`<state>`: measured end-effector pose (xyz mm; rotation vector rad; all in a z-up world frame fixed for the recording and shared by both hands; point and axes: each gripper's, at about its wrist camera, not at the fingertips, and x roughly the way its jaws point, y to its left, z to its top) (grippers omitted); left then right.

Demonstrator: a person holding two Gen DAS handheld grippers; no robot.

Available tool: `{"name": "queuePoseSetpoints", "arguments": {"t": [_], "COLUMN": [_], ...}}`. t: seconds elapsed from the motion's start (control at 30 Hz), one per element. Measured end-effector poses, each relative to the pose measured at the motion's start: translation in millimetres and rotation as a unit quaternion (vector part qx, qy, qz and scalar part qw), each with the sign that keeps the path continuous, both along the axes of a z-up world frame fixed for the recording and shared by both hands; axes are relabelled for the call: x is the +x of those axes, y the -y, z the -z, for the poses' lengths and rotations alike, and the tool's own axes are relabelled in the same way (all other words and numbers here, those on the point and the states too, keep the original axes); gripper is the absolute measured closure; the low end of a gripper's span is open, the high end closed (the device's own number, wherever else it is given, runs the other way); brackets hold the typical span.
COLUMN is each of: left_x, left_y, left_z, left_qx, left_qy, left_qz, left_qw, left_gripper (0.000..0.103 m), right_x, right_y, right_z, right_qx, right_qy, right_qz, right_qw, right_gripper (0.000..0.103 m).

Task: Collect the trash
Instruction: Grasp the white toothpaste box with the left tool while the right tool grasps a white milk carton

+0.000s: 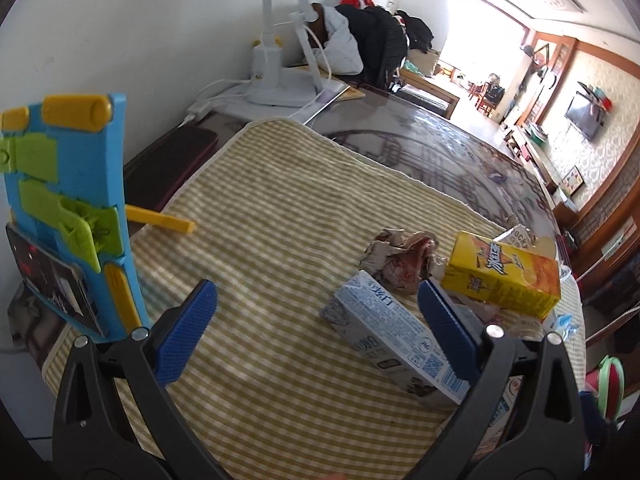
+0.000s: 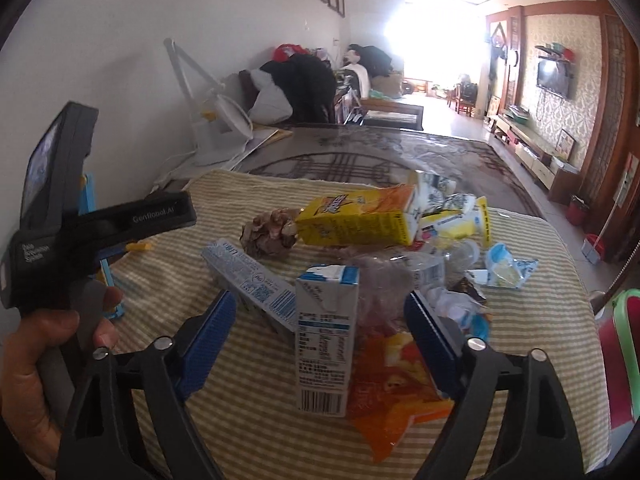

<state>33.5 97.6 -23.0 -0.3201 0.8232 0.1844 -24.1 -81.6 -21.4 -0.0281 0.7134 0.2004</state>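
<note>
left gripper [image 1: 316, 328] wide open, empty, beside grey-white carton [image 1: 394, 344] | right gripper [image 2: 320, 336] open around upright milk carton [image 2: 326, 332], pads clear

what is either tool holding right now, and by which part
Nothing is held. The right tool stands open around the upright blue-and-white milk carton, pads apart from it. The left tool is open above the checked cloth.

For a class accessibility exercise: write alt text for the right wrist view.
The right tool stands open around an upright white and blue carton on a checked mat, amid wrappers and a yellow carton. A hand holds the left tool beside it.
</note>
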Motion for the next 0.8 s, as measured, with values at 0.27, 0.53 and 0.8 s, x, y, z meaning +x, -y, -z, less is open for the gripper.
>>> {"name": "queuePoseSetpoints", "arguments": {"t": [0.27, 0.53, 0.8], "left_x": [4, 13, 42], "left_y": [3, 26, 52], "left_z": [10, 27, 63], "left_qx": [-0.031, -0.057, -0.068], "left_qy": [-0.017, -0.044, -0.107], "left_qz": [0.017, 0.06, 0.042], "left_qw": [0.9992, 0.9955, 0.9911], "left_gripper": [0.005, 0.005, 0.005], "right_x": [31, 8, -22], "right_y": [-5, 26, 62], "right_z": [34, 4, -28], "right_qx": [-0.018, 0.023, 0.029], "right_qy": [-0.066, -0.006, 0.052], "right_qz": [0.01, 0.013, 0.054], "right_qw": [0.998, 1.0, 0.997], "right_gripper": [0.058, 0.067, 0.067]}}
